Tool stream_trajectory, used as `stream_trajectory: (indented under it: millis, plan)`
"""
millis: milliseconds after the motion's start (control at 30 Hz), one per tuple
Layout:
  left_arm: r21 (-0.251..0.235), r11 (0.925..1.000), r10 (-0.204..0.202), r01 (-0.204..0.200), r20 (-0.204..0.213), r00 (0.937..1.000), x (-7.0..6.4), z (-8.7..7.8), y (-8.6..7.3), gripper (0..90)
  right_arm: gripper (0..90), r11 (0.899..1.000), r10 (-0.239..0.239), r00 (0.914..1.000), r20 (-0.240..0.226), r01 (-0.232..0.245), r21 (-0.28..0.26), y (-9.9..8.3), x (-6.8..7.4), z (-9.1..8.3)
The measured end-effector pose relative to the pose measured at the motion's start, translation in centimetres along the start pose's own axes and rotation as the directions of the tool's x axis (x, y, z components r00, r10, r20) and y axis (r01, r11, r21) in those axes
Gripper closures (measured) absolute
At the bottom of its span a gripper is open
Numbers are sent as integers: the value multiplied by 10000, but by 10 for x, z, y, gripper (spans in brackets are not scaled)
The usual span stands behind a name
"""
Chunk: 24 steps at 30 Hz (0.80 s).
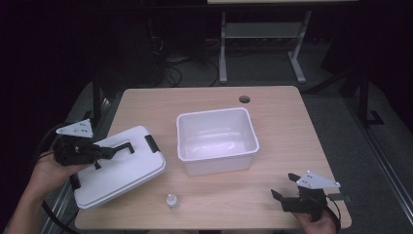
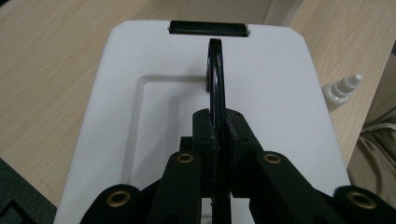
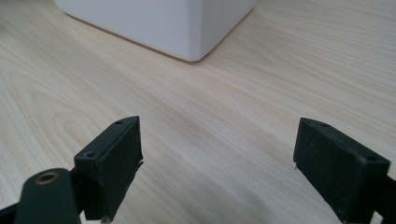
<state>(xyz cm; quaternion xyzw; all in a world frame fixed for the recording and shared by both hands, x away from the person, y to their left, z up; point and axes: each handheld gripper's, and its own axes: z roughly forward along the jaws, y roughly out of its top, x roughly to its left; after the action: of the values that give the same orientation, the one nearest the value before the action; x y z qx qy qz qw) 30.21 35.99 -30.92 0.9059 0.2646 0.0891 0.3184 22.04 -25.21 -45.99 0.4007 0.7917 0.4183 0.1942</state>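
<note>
A: Well, what is being held by the left gripper (image 2: 218, 140)?

B: The black handle (image 2: 215, 70) of the white lid (image 2: 140, 116) is clamped between its jaws, which are pressed together on the thin bar. From the pinch point, the handle is seen arching straight ahead, and a black latch (image 2: 208, 28) is set on the lid's far edge beyond the fingertips. In the high view the same left gripper (image 1: 108, 152) is seen over the lid (image 1: 122, 170), near the table's (image 1: 287, 122) left edge.

A: And what is found to the side of those fingers?

B: A small clear dropper bottle (image 2: 341, 91) is seen off to their right, standing on the wood just beside the lid's edge and not touched. In the high view the bottle (image 1: 171, 201) is placed near the table's front edge.

A: How is the right gripper (image 3: 217, 154) set?

B: Its jaws are spread wide, and nothing is held between them; bare tabletop (image 3: 224, 107) is seen in the gap. Ahead of the fingertips, slightly to the left, a corner of the open white bin (image 3: 159, 23) is seen, well apart from the pads. From above, the right gripper (image 1: 285, 187) is held low at the front right of the table, with the bin (image 1: 216, 139) farther back at centre.
</note>
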Motion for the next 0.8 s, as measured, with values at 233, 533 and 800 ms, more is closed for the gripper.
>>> stream_trajectory:
  millis: [233,533,800]
  plan:
    - [317,9993,-184,180,122,9998,1,19,-12,844,149,10000,-16,10000,-33,16,43,0,0,1]
    - [721,9972,-218,199,258,9994,0,44,-22,844,148,10000,-21,10000,-42,22,63,0,0,1]
    - [990,9947,-335,292,426,9985,0,60,-28,844,149,9999,-123,9999,-36,123,113,0,1,2]
